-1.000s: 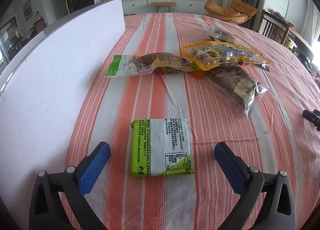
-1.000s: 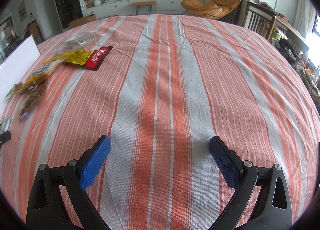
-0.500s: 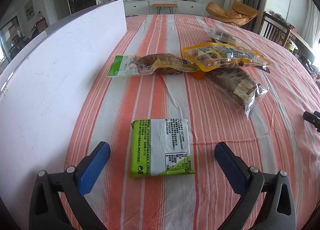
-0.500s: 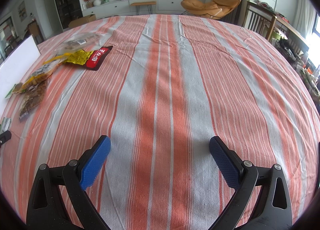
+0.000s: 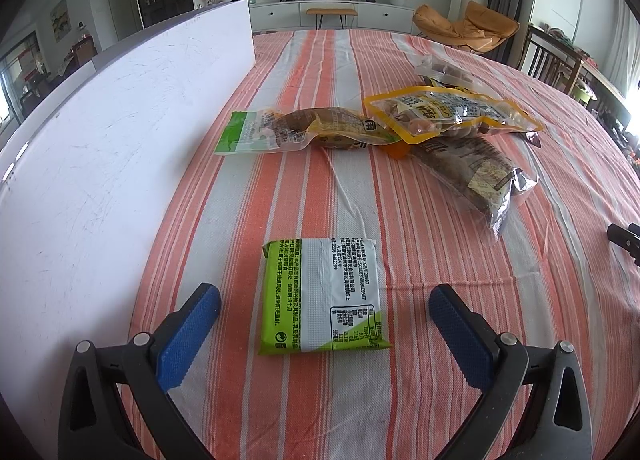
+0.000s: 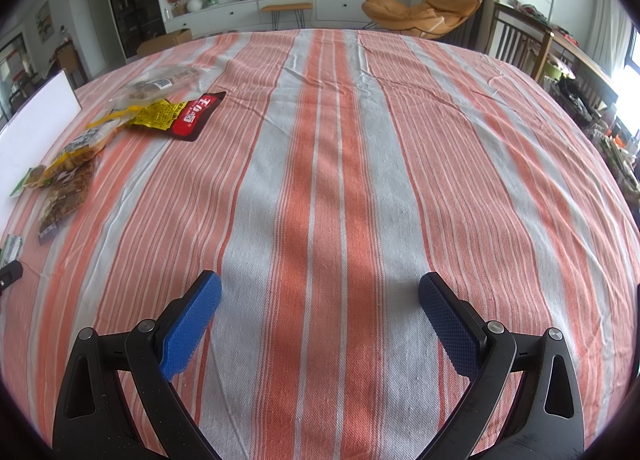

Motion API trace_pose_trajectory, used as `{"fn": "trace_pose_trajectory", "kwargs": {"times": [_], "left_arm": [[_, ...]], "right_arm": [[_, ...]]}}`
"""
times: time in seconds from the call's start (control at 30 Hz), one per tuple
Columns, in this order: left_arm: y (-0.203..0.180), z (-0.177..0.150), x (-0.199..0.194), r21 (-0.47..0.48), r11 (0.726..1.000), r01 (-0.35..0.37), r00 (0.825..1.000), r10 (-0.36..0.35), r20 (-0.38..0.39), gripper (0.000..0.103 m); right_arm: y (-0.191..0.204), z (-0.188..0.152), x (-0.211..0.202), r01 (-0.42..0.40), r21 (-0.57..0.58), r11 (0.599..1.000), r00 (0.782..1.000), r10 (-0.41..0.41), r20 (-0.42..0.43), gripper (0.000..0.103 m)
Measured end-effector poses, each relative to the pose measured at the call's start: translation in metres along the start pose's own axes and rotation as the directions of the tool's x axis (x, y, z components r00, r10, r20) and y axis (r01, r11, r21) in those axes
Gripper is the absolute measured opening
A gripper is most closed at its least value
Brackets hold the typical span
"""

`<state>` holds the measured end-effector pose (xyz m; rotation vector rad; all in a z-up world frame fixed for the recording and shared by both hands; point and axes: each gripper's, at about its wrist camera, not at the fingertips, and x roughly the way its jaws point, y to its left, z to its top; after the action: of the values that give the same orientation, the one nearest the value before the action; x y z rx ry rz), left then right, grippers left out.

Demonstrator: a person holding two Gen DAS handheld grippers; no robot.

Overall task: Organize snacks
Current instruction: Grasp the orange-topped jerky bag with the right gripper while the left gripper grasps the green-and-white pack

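A flat green and white snack packet [image 5: 322,296] lies on the striped cloth between the fingers of my open left gripper [image 5: 324,310], untouched. Farther off lie a green-ended pouch [image 5: 296,132], a yellow-rimmed pouch [image 5: 448,112], a dark clear bag [image 5: 476,172] and a clear pack [image 5: 444,72]. My right gripper [image 6: 320,298] is open and empty over bare cloth. In the right wrist view the snack pile sits far left, with a red and yellow packet [image 6: 180,116] and the dark bag [image 6: 66,196].
A large white board [image 5: 104,148] stands along the left of the table. The striped tablecloth [image 6: 360,164] covers the table. Chairs [image 6: 516,44] stand at the far right edge. The right gripper's tip [image 5: 624,238] shows at the left wrist view's right edge.
The left gripper's view has shifted slightly; the far snacks sit a little lower in frame. The right gripper has not moved. Both stay open.
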<state>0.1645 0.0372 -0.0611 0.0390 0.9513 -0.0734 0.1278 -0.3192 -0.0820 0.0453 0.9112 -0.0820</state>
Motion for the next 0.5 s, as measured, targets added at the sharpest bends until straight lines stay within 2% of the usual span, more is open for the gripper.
{"fn": "trace_pose_trajectory", "kwargs": {"times": [0.4,0.47,0.5], "left_arm": [[0.0,0.0,0.0,-0.001,1.0,0.001,1.0,-0.001,0.002,0.103],[0.0,0.0,0.0,0.0,1.0,0.0,1.0,0.0,0.001,0.103],[0.0,0.0,0.0,-0.001,1.0,0.001,1.0,-0.001,0.001,0.103]], "right_arm": [[0.0,-0.005,-0.004,-0.017,-0.012,1.0,1.0,0.017,-0.001,0.1],[0.004,-0.012,-0.015,-0.1,0.027,0.995,0.995,0.1,0.011,0.1],[0.01,-0.015,-0.02,-0.176,0.042,0.984,0.984,0.175,0.021,0.1]]}}
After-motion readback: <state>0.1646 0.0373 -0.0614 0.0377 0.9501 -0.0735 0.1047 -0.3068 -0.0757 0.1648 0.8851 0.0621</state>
